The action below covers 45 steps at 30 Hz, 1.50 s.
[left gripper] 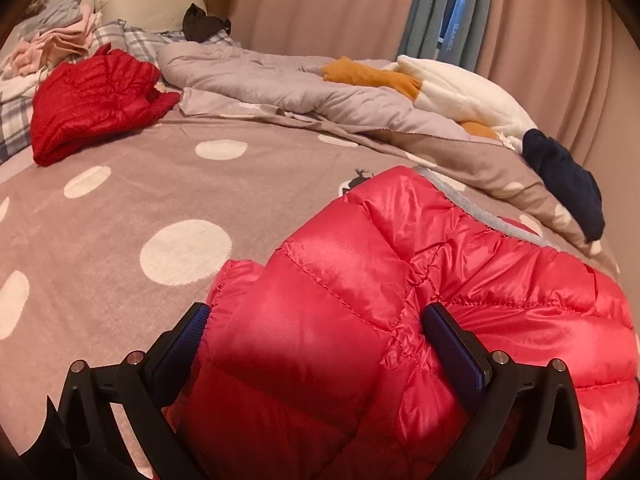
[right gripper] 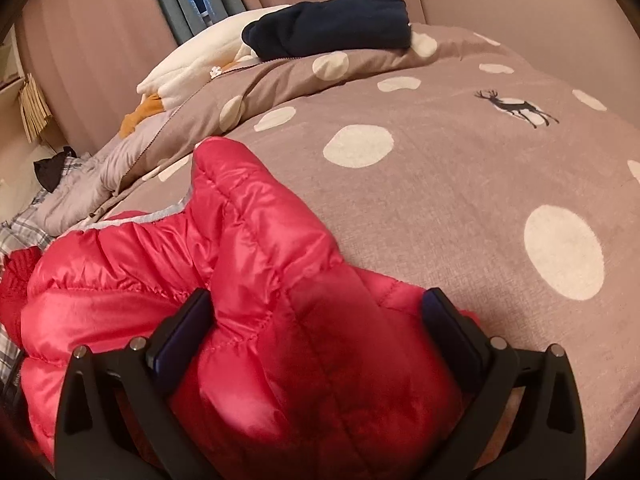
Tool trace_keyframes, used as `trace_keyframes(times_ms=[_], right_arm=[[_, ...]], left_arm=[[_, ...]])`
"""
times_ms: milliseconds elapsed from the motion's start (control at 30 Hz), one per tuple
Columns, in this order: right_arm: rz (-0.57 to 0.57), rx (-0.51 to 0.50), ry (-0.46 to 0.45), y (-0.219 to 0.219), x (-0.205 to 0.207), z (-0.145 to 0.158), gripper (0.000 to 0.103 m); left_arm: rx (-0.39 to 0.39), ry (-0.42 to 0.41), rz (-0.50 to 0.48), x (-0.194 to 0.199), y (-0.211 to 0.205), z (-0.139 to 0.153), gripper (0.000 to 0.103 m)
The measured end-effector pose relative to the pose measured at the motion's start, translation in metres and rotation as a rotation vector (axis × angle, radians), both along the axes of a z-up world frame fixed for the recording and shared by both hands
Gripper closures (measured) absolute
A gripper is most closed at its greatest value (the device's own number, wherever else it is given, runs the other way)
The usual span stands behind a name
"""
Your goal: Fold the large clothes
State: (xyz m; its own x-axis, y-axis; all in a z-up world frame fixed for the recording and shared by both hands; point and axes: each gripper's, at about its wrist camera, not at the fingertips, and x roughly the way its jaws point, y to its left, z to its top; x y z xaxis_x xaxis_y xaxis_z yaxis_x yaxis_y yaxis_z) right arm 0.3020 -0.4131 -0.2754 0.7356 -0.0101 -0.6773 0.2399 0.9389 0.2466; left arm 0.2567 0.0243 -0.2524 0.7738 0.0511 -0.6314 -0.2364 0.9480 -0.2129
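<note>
A shiny pink-red quilted down jacket (left gripper: pixel 360 300) lies bunched on the bed's near part; it also shows in the right wrist view (right gripper: pixel 248 280). My left gripper (left gripper: pixel 316 320) has its jaws wide apart with a thick fold of the jacket between its fingers (left gripper: pixel 452 344). My right gripper (right gripper: pixel 316 312) stands the same way, jaws wide, with a puffy fold of the jacket between its fingers (right gripper: pixel 188 332). Whether the pads press the fabric is unclear.
The bed cover (left gripper: pixel 120 208) is taupe with white dots. A darker red jacket (left gripper: pixel 92 100) lies at the far left, a grey quilt (left gripper: pixel 280 80) behind, a cream and orange blanket (left gripper: pixel 452 84), a navy garment (right gripper: pixel 332 24), and folded clothes (left gripper: pixel 60 40) near the pillow. Curtains (left gripper: pixel 520 20) hang behind.
</note>
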Motion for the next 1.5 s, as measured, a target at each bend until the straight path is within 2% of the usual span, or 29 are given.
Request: trace_keyframes(times_ms=[200,267,300,367,433,533,633,733,800,867,967,1033,1100,1200,1300,1400,1500], right_arm=[[-0.006,0.01,-0.035,-0.006,-0.005,0.006,0.0],[-0.019,-0.029,-0.057,-0.001,-0.012,0.014,0.0],[-0.019,-0.054,-0.075,0.004,-0.017,0.02,0.0],[-0.003,-0.085,-0.139,0.016,-0.03,0.037,0.0],[0.054,-0.095,-0.197,0.032,-0.04,0.052,0.0],[0.133,-0.148,-0.239,0.062,-0.054,0.07,0.0],[0.144,-0.167,-0.199,0.078,-0.056,0.069,0.0],[0.184,-0.144,-0.197,0.085,-0.059,0.064,0.0],[0.2,-0.142,-0.184,0.093,-0.063,0.062,0.0],[0.196,-0.196,-0.203,0.103,-0.07,0.065,0.0],[0.211,-0.285,-0.181,0.117,-0.07,0.06,0.0],[0.213,-0.271,-0.142,0.116,-0.066,0.05,0.0],[0.206,-0.233,-0.092,0.111,-0.059,0.039,0.0],[0.238,-0.237,-0.02,0.111,-0.046,0.023,0.0],[0.246,-0.293,-0.009,0.116,-0.041,0.008,0.0],[0.25,-0.329,0.015,0.122,-0.035,0.002,0.0],[0.26,-0.326,0.019,0.122,-0.033,-0.002,0.0]], left_arm=[[-0.014,-0.014,0.027,-0.023,0.007,0.008,0.0],[-0.057,-0.009,0.009,-0.037,0.015,0.013,0.0],[-0.103,-0.022,0.024,-0.05,0.026,0.017,0.0],[-0.229,-0.081,0.138,-0.075,0.053,0.023,0.0],[-0.342,-0.094,0.22,-0.091,0.081,0.022,0.0],[-0.348,-0.031,0.209,-0.093,0.101,0.012,0.0],[-0.38,0.023,0.261,-0.097,0.111,-0.003,0.0],[-0.408,0.057,0.2,-0.094,0.106,-0.009,0.0],[-0.37,0.044,0.204,-0.095,0.096,-0.006,0.0],[-0.352,0.033,0.205,-0.098,0.089,-0.003,0.0],[-0.408,0.043,0.2,-0.102,0.089,-0.008,0.0],[-0.45,0.075,0.145,-0.096,0.082,-0.012,0.0],[-0.454,0.109,0.113,-0.089,0.072,-0.017,0.0],[-0.442,0.095,0.129,-0.091,0.061,-0.018,0.0],[-0.526,0.089,0.077,-0.09,0.056,-0.022,0.0],[-0.518,0.099,0.013,-0.081,0.042,-0.022,0.0],[-0.557,0.085,-0.04,-0.07,0.032,-0.023,0.0]])
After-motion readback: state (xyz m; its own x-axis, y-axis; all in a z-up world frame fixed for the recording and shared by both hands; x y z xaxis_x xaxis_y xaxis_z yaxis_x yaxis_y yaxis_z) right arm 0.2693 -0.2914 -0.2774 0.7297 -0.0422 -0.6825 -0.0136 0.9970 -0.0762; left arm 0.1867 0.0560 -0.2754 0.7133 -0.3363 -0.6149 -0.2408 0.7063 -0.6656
